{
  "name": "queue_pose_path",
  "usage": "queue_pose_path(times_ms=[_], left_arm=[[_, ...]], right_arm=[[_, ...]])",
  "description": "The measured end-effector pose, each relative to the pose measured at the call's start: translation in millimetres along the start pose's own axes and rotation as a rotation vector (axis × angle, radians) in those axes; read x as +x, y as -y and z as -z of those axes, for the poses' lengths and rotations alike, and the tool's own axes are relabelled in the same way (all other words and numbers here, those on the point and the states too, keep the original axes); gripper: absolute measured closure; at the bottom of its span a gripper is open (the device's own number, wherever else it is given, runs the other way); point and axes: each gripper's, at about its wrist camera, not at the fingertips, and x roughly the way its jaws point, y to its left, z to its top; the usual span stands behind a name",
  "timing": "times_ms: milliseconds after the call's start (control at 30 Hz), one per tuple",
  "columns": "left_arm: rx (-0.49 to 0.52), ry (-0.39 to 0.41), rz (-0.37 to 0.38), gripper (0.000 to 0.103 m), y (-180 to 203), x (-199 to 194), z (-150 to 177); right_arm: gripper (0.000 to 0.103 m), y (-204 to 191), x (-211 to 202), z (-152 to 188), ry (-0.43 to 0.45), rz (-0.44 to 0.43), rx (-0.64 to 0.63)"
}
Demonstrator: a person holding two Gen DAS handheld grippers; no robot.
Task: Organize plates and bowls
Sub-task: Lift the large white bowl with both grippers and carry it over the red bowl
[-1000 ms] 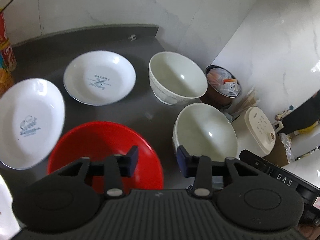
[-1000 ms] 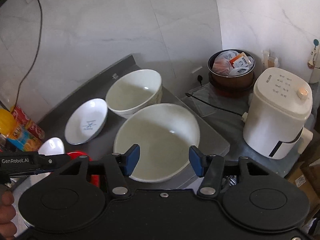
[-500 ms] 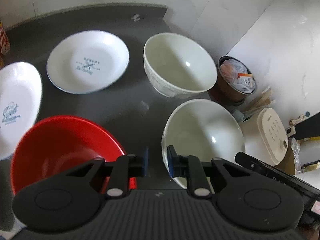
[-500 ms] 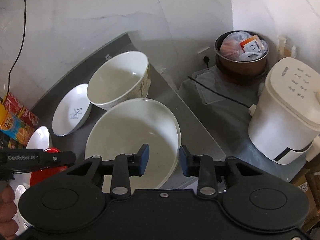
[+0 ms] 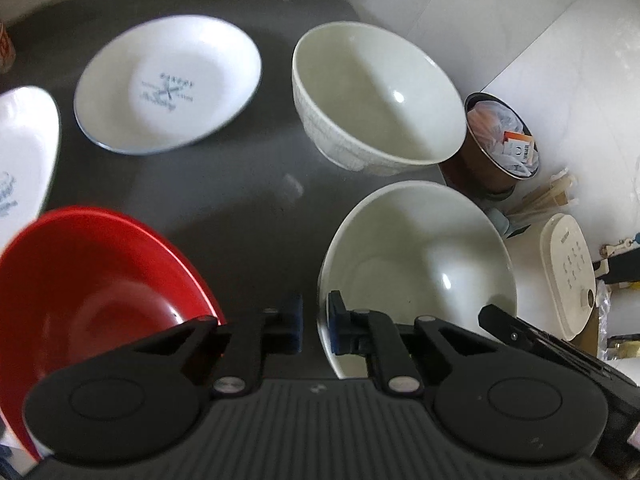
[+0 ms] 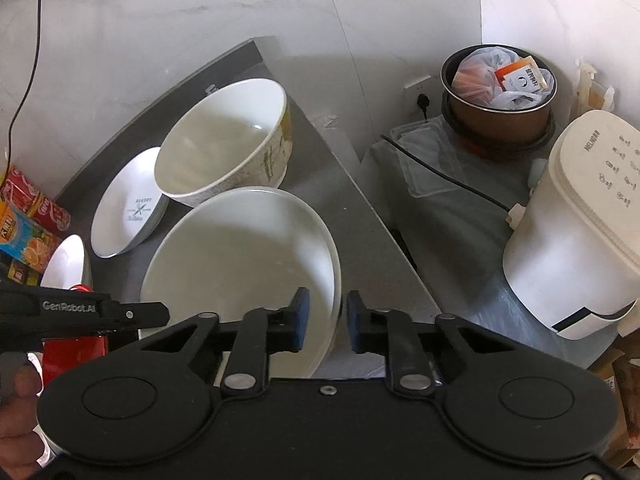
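- Currently: left gripper [image 5: 314,322] and right gripper [image 6: 325,322] each straddle the rim of the near white bowl [image 5: 416,272] at lower centre; fingers narrow, contact not clear.
- Risk: bowl sits near the counter [image 5: 240,208] edge; uneven pull from two sides could tip or slide it off.
- Risk: glazed rim may slip between pads.
- Count: two white bowls, far white bowl [image 5: 376,96] included; one red bowl [image 5: 96,296]; two printed plates [image 5: 168,84].

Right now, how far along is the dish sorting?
Nothing looks stacked: bakery plate, second plate, red bowl and far white bowl sit apart. In hand: left claw and right claw straddle opposite rims of the near white bowl; grip unconfirmed. Left: nest bowls, stack plates.
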Motion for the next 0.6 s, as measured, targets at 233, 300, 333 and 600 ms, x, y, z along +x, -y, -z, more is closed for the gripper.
queue_pose_path(times_ms=[233,300,333,600], left_arm=[[0.006,0.004,0.027,0.098,0.7,-8.2,-0.5],[0.009,0.016,0.042,0.098,-0.1,-15.1,-0.3],[0.013,0.022,0.050,0.098,0.2,-18.4,-0.9],[0.011,0.102,0.083,0.098,-8.7,-55.8,-5.3]], right_arm=[[0.094,2.2,-9.9,-0.6,0.023,-0.013,0.002],[0.094,0.5,-17.3,-1.4,0.050,-0.022,-0.010],[0.094,-1.4,-21.7,-1.9,0.066,-0.022,-0.017],[0.094,-21.0,-45.0,-9.8,0.128,-0.033,-0.030]])
